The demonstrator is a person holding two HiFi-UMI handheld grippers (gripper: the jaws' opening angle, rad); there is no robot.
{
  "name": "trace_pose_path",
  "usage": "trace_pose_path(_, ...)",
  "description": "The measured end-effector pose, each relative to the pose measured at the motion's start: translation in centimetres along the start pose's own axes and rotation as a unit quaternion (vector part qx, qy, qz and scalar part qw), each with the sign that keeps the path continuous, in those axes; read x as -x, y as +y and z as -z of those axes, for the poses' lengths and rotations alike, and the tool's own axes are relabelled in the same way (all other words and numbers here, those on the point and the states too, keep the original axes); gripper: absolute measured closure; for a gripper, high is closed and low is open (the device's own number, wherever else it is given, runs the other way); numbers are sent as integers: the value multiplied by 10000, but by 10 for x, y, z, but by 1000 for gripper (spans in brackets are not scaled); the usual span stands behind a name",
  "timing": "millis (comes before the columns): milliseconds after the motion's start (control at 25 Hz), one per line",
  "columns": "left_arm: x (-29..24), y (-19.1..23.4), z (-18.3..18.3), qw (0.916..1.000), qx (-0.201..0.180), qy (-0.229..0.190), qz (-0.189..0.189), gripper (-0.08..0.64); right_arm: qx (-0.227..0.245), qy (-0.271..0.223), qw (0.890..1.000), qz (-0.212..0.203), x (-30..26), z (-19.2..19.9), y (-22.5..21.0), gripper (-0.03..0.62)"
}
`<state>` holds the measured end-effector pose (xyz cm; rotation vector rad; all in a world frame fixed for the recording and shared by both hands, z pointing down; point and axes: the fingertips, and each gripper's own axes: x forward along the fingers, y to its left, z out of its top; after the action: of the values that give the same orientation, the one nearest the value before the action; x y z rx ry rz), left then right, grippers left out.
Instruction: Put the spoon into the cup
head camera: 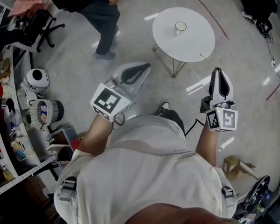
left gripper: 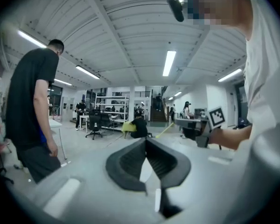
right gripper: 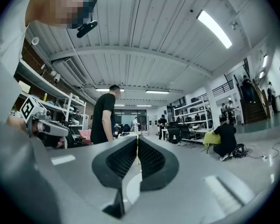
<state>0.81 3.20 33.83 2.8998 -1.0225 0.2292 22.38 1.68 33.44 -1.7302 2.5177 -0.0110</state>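
Note:
A white cup (head camera: 180,28) stands on a round white table (head camera: 196,43) some way ahead of me on the floor. No spoon shows in any view. My left gripper (head camera: 146,68) is held out level in front of my body, short of the table. Its jaws meet at the tips with nothing between them, as the left gripper view (left gripper: 145,141) shows. My right gripper (head camera: 217,71) is raised at the right, also short of the table. Its jaws (right gripper: 137,139) are shut and empty. Each gripper view looks across the room, not at the table.
A person in a dark shirt and jeans (head camera: 104,14) stands left of the table. Shelves (head camera: 2,125), an office chair (head camera: 41,26), a round white device (head camera: 36,80) and a basket (head camera: 43,113) line the left side. A wooden stool (head camera: 234,164) is near right.

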Motion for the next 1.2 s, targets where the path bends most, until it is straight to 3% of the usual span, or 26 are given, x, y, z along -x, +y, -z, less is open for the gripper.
trace_pose_path(320, -102, 19, -7, 9997, 130, 32, -211, 558, 250, 128, 9987, -421, -66, 5, -79, 581)
trace_pose_path(600, -135, 65, 4, 9989, 368, 140, -266, 558, 169, 344, 9979, -515, -121, 26, -96, 581)
trace_pose_path(960, -184, 202, 11, 9981, 572, 86, 194, 558, 278, 802, 9961, -237, -250, 56, -85, 581)
trace_pose_path(1200, -201, 284, 20, 9964, 519, 272, 606, 558, 312, 1216, 9921, 47, -330, 79, -69, 581)
